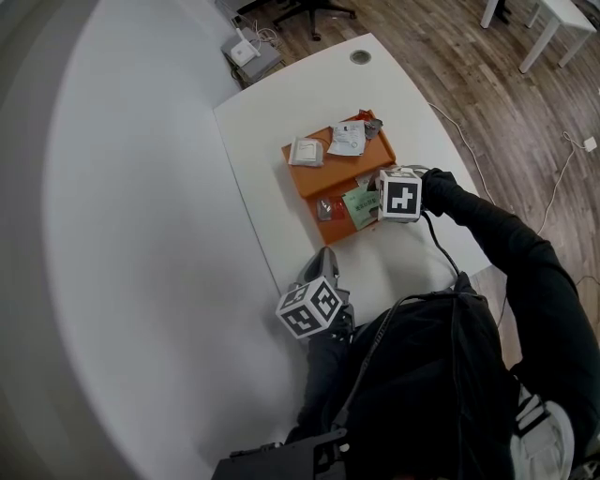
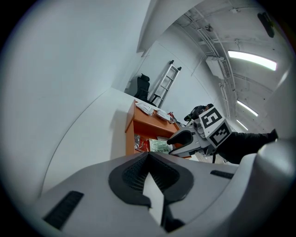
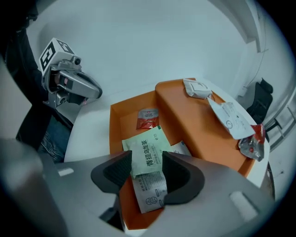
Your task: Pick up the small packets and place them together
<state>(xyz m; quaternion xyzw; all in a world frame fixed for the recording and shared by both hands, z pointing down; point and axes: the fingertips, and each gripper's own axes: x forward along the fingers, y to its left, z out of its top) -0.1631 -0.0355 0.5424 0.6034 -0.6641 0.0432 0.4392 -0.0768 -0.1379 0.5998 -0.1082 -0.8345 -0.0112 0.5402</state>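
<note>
An orange stepped tray (image 1: 309, 180) sits on the white table. On its lower step a green packet (image 3: 147, 150) lies over a white packet (image 3: 150, 194), and a red packet (image 3: 147, 119) rests farther in. My right gripper (image 3: 147, 169) stands open straddling the green packet, its pads not pressing on it. Two white packets (image 3: 196, 88) (image 3: 231, 118) and a red-silver one (image 3: 252, 141) lie on the upper step. My left gripper (image 1: 326, 262) is shut and empty near the table's front edge, short of the tray (image 2: 138, 125).
The white table (image 1: 272, 234) ends close behind the tray on the right, with a cable hole (image 1: 360, 56) at its far end. On the wooden floor beyond are a power strip (image 1: 246, 52), a chair base (image 1: 314, 11) and a white table's legs (image 1: 548, 23).
</note>
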